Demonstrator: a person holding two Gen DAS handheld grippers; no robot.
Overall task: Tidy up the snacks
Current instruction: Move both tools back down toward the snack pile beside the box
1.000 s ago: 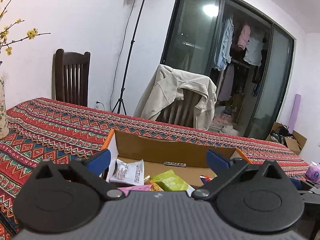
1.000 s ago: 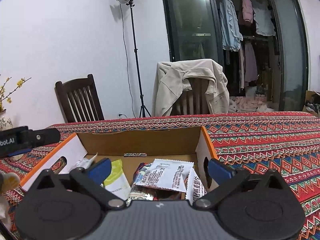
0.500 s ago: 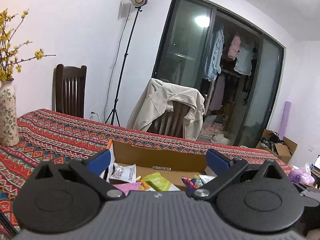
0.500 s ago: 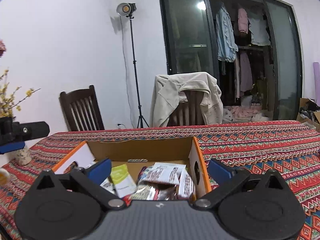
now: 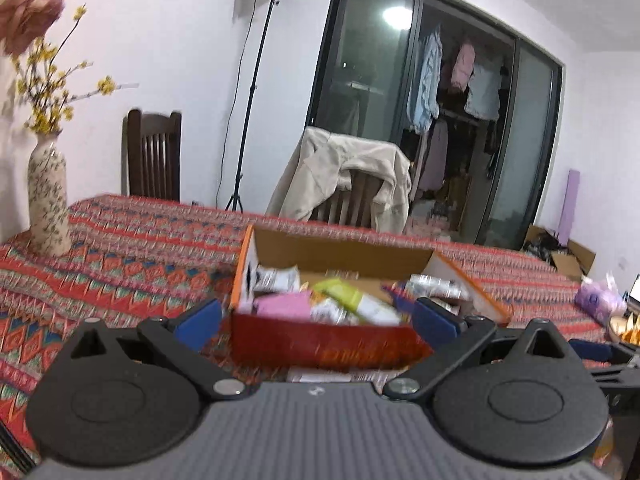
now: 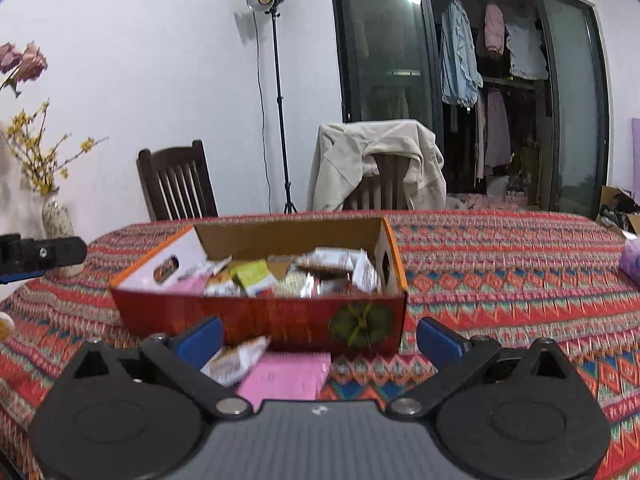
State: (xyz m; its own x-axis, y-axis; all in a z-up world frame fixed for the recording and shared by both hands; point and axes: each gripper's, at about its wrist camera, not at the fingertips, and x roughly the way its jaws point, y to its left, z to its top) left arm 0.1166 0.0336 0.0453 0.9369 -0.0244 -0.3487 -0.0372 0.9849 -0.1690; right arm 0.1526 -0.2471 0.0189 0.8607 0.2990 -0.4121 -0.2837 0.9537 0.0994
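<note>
A red and orange cardboard box (image 6: 280, 320) sits on the patterned tablecloth, filled with several snack packets (image 6: 256, 276). It also shows in the left wrist view (image 5: 328, 344), blurred. In front of it lie a pink packet (image 6: 286, 376) and a small white and orange packet (image 6: 234, 362). My right gripper (image 6: 318, 338) is open and empty, just in front of the box above the loose packets. My left gripper (image 5: 316, 320) is open and empty, in front of the box. Its body shows at the left edge of the right wrist view (image 6: 40, 254).
A flowered vase (image 5: 48, 200) stands on the table's far left. Two wooden chairs (image 6: 176, 184), one draped with a beige jacket (image 6: 376, 160), stand behind the table, with a light stand (image 6: 276, 92). A purple bag (image 5: 596, 300) lies at the right.
Both grippers have pulled back and up from over the box. The box's red front wall and the loose packets in front of it have come into view.
</note>
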